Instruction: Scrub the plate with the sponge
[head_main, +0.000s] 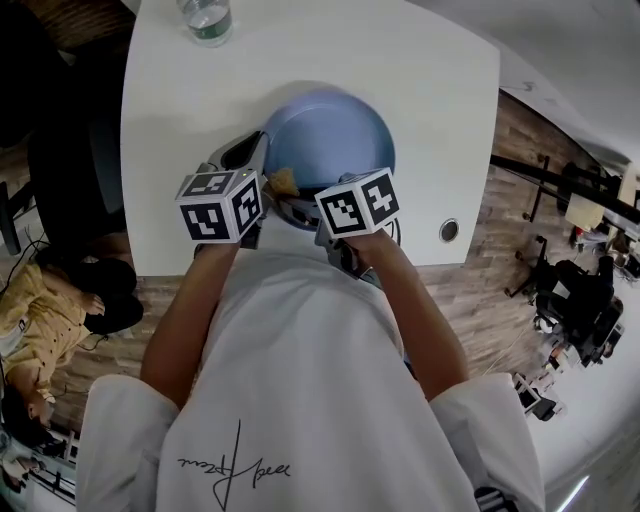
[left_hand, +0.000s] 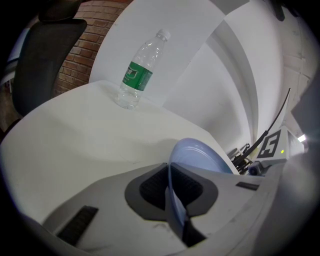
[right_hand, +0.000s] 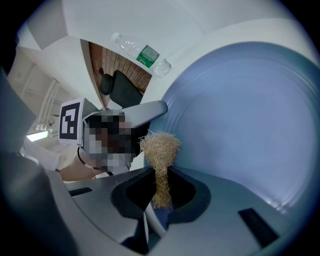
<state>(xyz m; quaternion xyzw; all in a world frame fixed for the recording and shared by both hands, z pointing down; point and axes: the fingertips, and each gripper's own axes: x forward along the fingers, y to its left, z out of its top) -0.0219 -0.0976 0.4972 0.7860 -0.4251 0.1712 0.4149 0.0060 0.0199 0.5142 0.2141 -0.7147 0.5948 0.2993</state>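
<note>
A light blue plate (head_main: 335, 140) is held tilted above the white table (head_main: 420, 90). My left gripper (head_main: 255, 150) is shut on its left rim; in the left gripper view the plate (left_hand: 200, 156) runs edge-on between the jaws of that gripper (left_hand: 175, 200). My right gripper (head_main: 300, 205) is shut on a tan fibrous sponge (head_main: 283, 181). In the right gripper view the sponge (right_hand: 160, 150) sticks up from the closed jaws of the gripper (right_hand: 159, 197), just left of the plate's face (right_hand: 245, 120). Whether the sponge touches the plate I cannot tell.
A clear water bottle with a green label (head_main: 206, 18) stands at the table's far edge, also seen as the bottle (left_hand: 140, 72) in the left gripper view. A round grommet (head_main: 449, 231) sits in the table at the right. A black chair (left_hand: 45, 60) stands beyond the table.
</note>
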